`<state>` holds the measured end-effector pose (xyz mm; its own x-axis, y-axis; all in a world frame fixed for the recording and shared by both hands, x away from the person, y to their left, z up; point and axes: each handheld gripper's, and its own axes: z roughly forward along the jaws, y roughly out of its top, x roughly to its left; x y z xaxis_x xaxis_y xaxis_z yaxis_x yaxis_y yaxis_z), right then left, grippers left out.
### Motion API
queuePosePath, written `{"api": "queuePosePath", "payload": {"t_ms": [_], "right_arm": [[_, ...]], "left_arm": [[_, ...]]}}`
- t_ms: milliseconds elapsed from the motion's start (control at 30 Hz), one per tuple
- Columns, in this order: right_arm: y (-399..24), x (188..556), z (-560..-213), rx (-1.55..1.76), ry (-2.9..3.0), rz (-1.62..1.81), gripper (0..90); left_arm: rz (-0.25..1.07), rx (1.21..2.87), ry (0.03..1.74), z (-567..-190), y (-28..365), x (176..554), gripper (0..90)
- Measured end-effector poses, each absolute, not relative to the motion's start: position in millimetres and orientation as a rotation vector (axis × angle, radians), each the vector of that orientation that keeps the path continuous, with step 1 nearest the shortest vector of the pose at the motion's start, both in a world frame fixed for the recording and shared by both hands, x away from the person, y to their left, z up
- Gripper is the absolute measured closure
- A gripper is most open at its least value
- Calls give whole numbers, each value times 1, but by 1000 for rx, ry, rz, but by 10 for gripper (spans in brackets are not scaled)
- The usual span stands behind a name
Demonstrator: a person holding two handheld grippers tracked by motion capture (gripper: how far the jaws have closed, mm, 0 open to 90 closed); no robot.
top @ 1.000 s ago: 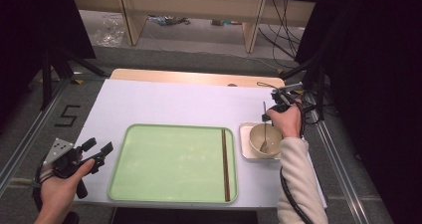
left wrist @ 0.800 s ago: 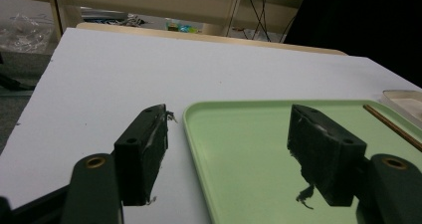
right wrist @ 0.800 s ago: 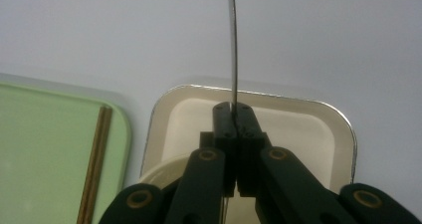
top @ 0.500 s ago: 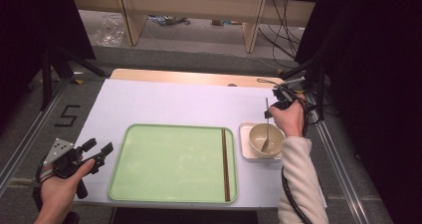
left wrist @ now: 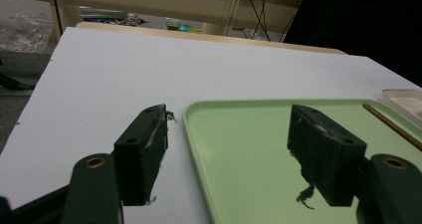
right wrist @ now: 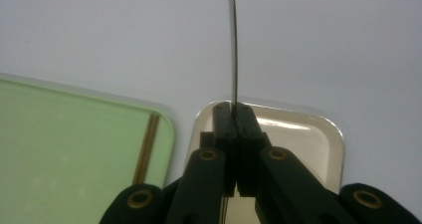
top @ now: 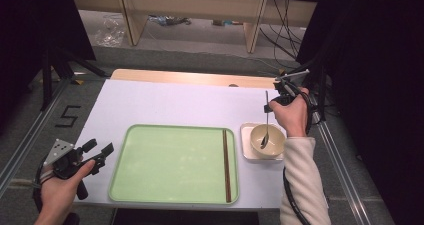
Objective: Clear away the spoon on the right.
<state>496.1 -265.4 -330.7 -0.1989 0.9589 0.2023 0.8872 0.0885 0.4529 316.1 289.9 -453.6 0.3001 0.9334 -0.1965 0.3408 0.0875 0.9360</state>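
High view: right gripper (top: 270,104) is clamped on the thin metal spoon (top: 265,125) near the top of its handle; the spoon hangs almost plumb below the jaws, its bowl end low inside the round cream bowl (top: 267,140), which sits on a small white square dish (top: 248,147) on the white counter (top: 165,102). To do the lift well: draw straight up, keep the handle vertical, clear the bowl rim before any sideways travel toward the pale green tray (top: 170,162), where a pair of brown chopsticks (top: 225,165) lies along its right side.

Left gripper view: left gripper (left wrist: 229,154) has jaws spread wide with nothing between them; the tray's near corner lies between and beyond them.

Right gripper view: jaws pinched tight, the spoon handle (right wrist: 233,50) running straight out from the seam between them, dish beneath, tray off to the jaws' left.
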Motion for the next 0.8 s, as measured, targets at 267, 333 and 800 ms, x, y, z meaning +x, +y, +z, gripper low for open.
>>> {"api": "queuePosePath", "payload": {"t_ms": [267, 333, 800], "right_arm": [[-249, 493, -325, 1931, 2212, 776, 900], [-246, 492, -324, 1922, 2249, 762, 900], [-213, 488, -325, 1967, 2313, 755, 900]], "left_arm": [[677, 1470, 1243, -454, 290, 316, 320], [676, 1468, 1244, -454, 290, 316, 321], [675, 1468, 1243, -454, 290, 316, 321]]}}
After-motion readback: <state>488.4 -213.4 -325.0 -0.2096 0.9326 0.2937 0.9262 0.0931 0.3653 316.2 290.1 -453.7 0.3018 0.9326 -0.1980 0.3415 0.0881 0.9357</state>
